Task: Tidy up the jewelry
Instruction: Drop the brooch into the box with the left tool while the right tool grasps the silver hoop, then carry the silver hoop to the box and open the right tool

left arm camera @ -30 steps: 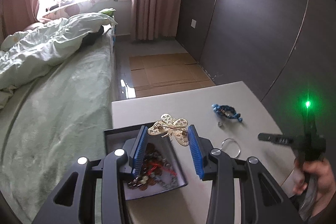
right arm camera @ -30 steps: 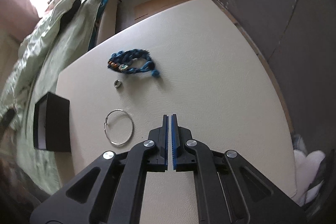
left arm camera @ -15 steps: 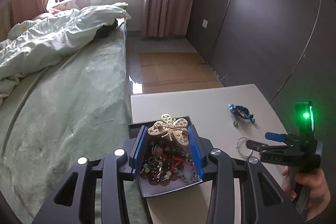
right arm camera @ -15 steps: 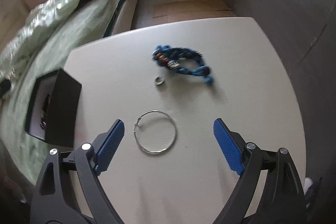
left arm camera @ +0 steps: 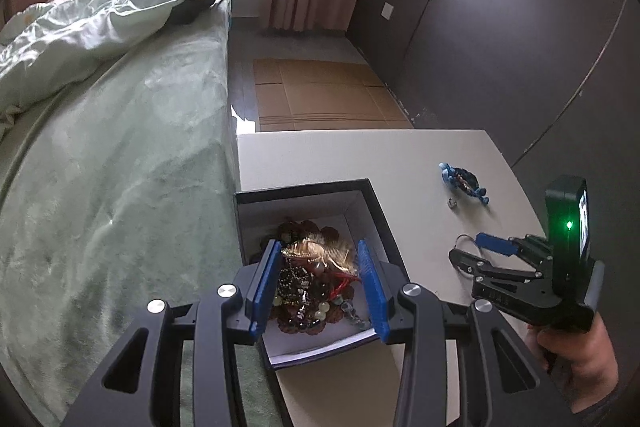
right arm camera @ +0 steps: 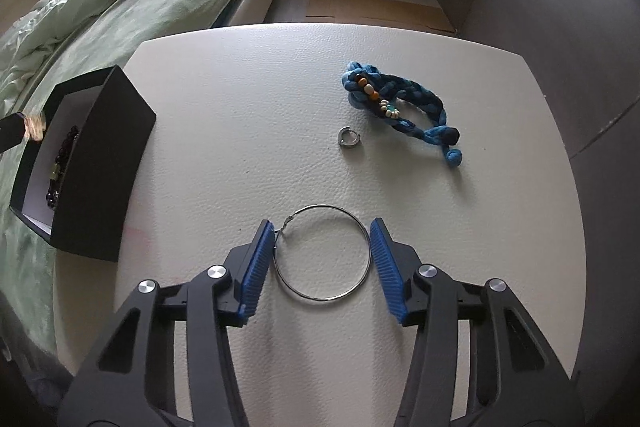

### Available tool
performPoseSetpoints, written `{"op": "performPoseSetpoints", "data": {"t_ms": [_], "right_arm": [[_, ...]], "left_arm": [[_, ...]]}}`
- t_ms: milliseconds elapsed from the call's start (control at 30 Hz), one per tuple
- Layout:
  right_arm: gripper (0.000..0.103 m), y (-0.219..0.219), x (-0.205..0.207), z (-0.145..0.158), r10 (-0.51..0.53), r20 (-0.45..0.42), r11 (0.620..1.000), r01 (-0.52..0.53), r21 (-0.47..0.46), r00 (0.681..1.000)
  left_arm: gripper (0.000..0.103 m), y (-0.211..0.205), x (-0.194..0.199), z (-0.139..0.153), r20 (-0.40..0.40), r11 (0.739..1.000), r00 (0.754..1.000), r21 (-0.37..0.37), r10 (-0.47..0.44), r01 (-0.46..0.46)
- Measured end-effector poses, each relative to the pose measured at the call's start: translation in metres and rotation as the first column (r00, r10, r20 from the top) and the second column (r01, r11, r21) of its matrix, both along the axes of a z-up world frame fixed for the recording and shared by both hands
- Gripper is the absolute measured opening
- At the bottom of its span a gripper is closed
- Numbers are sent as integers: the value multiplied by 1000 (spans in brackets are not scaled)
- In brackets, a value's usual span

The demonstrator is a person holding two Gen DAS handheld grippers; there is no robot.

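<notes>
On a white table (right arm camera: 224,115) beside a bed (left arm camera: 120,155), the right tongs (right arm camera: 322,263) gape around a wire hoop (right arm camera: 322,253). The left tongs (left arm camera: 318,285) hold, seemingly, a gold brooch (left arm camera: 320,251) over the black box (left arm camera: 372,203).

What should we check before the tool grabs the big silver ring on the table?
1. Right tool open wide enough: ok, its pads sit on either side of the silver hoop.
2. Hoop lying flat on the white table: ok.
3. Small ring and blue braided bracelet out of the way: ok, both lie apart, farther along the table.
4. Black box open to receive it: ok, jewelry already inside.
5. Left tool clear of the box: not ok, it hangs over the box around the gold butterfly brooch.
6. Brooch released: cannot tell.
</notes>
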State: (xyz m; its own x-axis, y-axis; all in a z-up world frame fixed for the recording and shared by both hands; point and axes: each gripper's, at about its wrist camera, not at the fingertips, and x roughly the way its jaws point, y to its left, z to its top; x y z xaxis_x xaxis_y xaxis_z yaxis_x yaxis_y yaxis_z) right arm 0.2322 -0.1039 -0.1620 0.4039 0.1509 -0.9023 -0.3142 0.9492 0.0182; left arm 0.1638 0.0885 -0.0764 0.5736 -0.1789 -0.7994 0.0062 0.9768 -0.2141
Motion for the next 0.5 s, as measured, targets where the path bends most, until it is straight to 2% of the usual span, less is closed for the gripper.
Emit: {"op": "performPoseSetpoints", "data": {"t_ms": [33,67,200,500], "right_arm": [[50,0,0,-1,-1,-3,1000,1,3,1000],[50,2,0,2,-2,-6,1000,2,10,1000],[50,0,-4,11,-17,-3,999,17,44,1000],[50,-3,-17,47,-22,68,985,10,172,997]], "left_arm": [[61,2,0,1,1,1000,1000,-4,12,-12],[71,6,-3,5,25,999,999,-9,35,-35],[71,17,-9,20,69,998,996,-36,61,-59],[75,38,-17,32,94,993,989,-24,113,-111]]}}
